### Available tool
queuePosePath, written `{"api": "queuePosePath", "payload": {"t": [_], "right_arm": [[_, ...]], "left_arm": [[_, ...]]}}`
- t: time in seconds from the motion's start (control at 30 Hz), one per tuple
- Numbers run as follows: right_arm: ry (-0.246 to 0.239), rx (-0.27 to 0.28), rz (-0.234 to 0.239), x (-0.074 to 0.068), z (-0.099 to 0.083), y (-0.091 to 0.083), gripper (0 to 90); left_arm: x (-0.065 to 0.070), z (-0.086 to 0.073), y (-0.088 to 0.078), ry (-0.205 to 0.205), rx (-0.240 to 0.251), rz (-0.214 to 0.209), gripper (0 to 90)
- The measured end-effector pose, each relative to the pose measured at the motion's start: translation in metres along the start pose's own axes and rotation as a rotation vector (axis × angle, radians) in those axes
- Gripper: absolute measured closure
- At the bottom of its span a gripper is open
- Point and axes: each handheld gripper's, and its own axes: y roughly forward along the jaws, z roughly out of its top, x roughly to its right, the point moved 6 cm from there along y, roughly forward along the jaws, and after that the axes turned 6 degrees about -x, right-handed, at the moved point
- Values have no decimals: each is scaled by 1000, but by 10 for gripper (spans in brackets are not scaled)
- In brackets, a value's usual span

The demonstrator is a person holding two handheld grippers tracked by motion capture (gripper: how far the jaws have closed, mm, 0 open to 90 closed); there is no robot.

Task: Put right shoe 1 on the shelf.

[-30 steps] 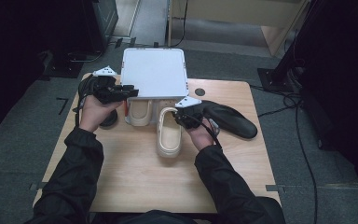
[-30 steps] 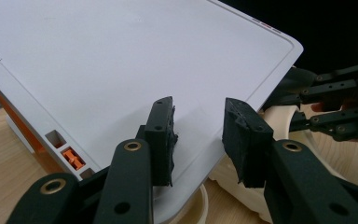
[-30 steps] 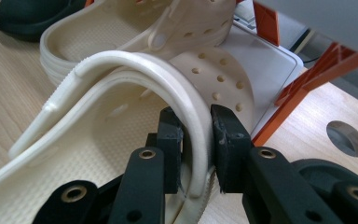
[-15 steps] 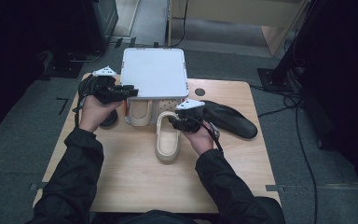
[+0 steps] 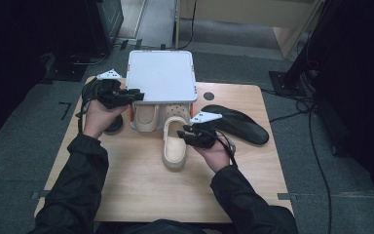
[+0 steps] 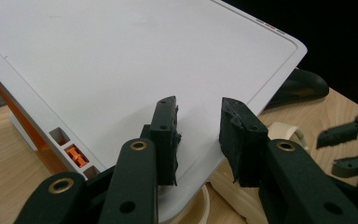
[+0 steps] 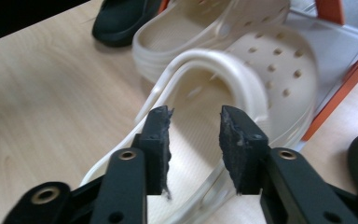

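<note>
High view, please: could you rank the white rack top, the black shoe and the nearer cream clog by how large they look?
1. white rack top, clearly largest.
2. black shoe and nearer cream clog: the shoe looks slightly longer, but too close to rank firmly.

The room around the table [image 5: 141,195] is very dark, almost black at the sides. The wooden top and the white tray [image 5: 161,75] are bright, so the light seems to come from above. The tray looks a bit washed out in the left gripper view. In the right gripper view the cream clog [image 7: 242,79] is smeared and blurry, and the far corners look soft. The black jaws up close are sharp. Shadows are soft.
</note>
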Motion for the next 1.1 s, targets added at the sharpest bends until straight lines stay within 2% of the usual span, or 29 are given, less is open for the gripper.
{"api": "queuePosePath", "payload": {"t": [0.1, 0.2, 0.37, 0.67, 0.73, 0.77, 0.93, 1.1], "right_arm": [[0, -3, 29, -6, -10, -1, 703], [0, -14, 36, -11, -18, -1, 729], [-20, -44, 61, -22, -31, -4, 793], [-34, -84, 90, -43, -57, -8, 800], [-32, -95, 108, -46, -60, -8, 813], [-28, -110, 131, -50, -63, -8, 823], [-42, -133, 154, -60, -70, -4, 836], [-77, -226, 201, -71, -83, 12, 837]], "left_arm": [[0, 0, 1, -5, 2, -4, 691], [0, 0, 1, -2, 5, -4, 697], [-2, -2, 1, -14, 33, -2, 727], [0, -2, 1, -2, 29, 1, 744], [0, -3, 1, -2, 30, 3, 748], [0, -3, 1, -1, 31, 6, 753], [1, -3, 1, -1, 31, 5, 771], [1, -4, 1, -2, 39, 8, 793]]}}
